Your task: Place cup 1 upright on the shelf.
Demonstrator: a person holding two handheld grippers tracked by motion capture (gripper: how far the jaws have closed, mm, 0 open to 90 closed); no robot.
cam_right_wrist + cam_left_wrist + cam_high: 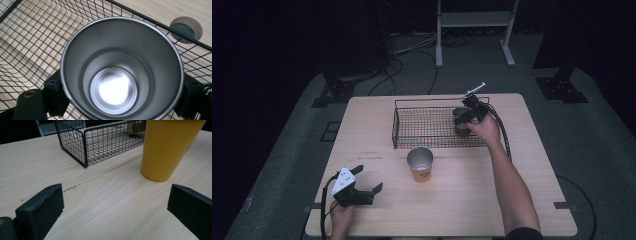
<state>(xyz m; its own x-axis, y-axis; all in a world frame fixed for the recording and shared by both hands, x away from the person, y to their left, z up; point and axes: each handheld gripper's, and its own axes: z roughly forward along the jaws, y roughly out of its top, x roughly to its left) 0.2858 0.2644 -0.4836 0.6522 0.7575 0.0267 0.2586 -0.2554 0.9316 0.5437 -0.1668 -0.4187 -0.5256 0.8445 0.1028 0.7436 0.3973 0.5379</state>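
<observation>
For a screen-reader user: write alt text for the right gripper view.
A steel cup, seen from above with its shiny interior empty, sits clamped between the right gripper's black jaws inside a black wire basket. Pale wooden table shows beyond the basket's rim.

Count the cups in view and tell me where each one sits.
2. One yellow cup stands upright on the table, just in front of the wire basket. The other cup is inside the basket at its right end, clamped between the right gripper jaws.
</observation>
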